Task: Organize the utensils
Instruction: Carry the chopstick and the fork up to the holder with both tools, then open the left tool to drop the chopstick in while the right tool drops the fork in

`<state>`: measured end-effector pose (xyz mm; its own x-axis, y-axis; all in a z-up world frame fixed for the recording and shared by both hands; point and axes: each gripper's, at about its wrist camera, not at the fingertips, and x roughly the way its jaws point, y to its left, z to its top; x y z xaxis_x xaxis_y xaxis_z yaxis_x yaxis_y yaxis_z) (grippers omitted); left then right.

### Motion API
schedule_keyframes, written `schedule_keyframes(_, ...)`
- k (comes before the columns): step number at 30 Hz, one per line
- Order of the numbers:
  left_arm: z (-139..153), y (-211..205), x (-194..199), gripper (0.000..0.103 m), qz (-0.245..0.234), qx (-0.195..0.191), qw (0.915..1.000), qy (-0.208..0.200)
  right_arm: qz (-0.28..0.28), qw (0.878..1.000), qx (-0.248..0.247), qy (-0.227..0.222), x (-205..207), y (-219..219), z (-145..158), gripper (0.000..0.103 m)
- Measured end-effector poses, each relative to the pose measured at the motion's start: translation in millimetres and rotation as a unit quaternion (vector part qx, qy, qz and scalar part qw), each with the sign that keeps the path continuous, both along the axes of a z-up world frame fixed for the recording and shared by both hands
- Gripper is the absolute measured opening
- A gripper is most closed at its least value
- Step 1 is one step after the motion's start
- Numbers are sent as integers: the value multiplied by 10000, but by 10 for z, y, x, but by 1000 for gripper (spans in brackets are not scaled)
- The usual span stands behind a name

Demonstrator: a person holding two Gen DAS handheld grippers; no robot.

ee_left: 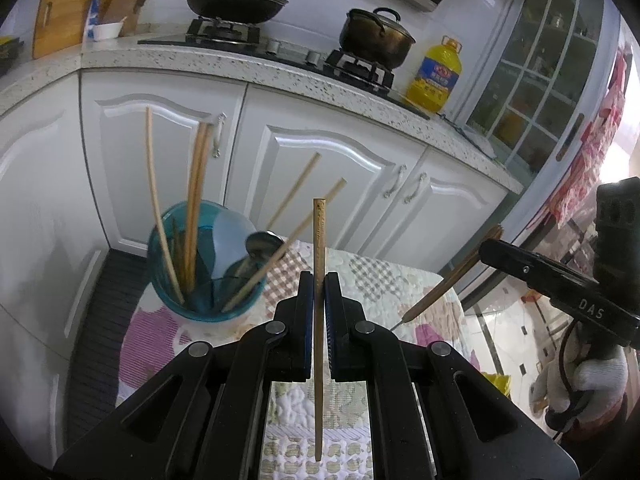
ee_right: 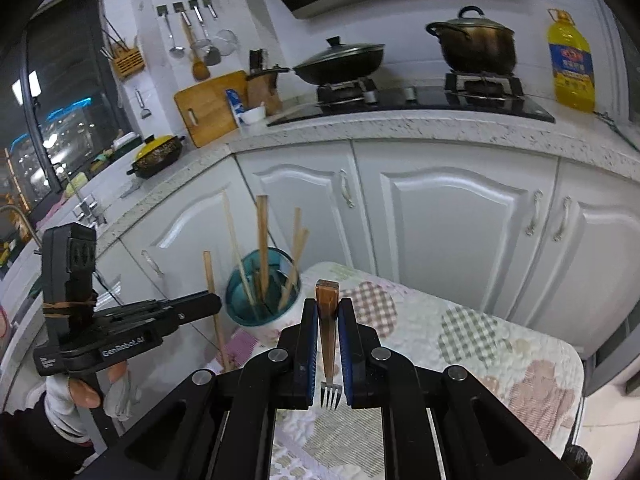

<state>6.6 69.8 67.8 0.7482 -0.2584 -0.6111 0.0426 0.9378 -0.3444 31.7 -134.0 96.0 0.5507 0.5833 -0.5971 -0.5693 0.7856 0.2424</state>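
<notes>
My left gripper (ee_left: pixel 319 278) is shut on a single wooden chopstick (ee_left: pixel 319 232), which stands upright between the blue pads. Ahead and to its left, a teal utensil cup (ee_left: pixel 200 276) holds several chopsticks and a metal spoon (ee_left: pixel 262 245). My right gripper (ee_right: pixel 328 304) is shut on a wooden-handled fork (ee_right: pixel 327 320), tines toward the camera. In the right wrist view the cup (ee_right: pixel 262 292) stands just beyond and left of the fork. The left gripper (ee_right: pixel 212 304) and its chopstick (ee_right: pixel 209 276) are beside it. The left wrist view shows the right gripper (ee_left: pixel 486 249) with the fork (ee_left: pixel 448 282) at right.
The cup stands at the far left corner of a small table under a patchwork quilt (ee_right: pixel 460 344). White cabinet doors (ee_right: pixel 448 220) rise behind it. On the speckled counter (ee_right: pixel 400 128) are a wok (ee_right: pixel 340 62), a pot (ee_right: pixel 476 44) and a yellow oil bottle (ee_right: pixel 570 64). Gloved hands hold both grippers.
</notes>
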Motion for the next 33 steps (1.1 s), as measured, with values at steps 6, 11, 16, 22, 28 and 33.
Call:
schedule_keyframes(6, 280, 333, 18, 4, 278, -89, 9992, -254, 236, 9995, 164, -104, 47, 180, 239, 9)
schedule_keyframes(11, 574, 647, 122, 4, 691, 70, 9958, -601, 463, 9981, 289, -292, 119, 446, 460, 9)
schedule_keyframes(16, 655, 846, 362, 4, 1137, 359, 9893, -843, 647, 9965, 295, -451, 255, 820, 563, 9)
schedule_keyframes(22, 497, 997, 616, 4, 1600, 689, 9790, -1056, 591, 9967, 271, -492, 456, 1156, 393, 9)
schedule_keyframes(28, 300, 923, 726, 4, 1628, 1101, 9738, -1141, 555, 9978, 333, -121, 614, 1265, 70, 9)
schedule_keyframes(33, 33, 822, 768, 4, 1509, 1232, 9767, -895, 504, 9979, 315, 266, 671, 1213, -228, 9)
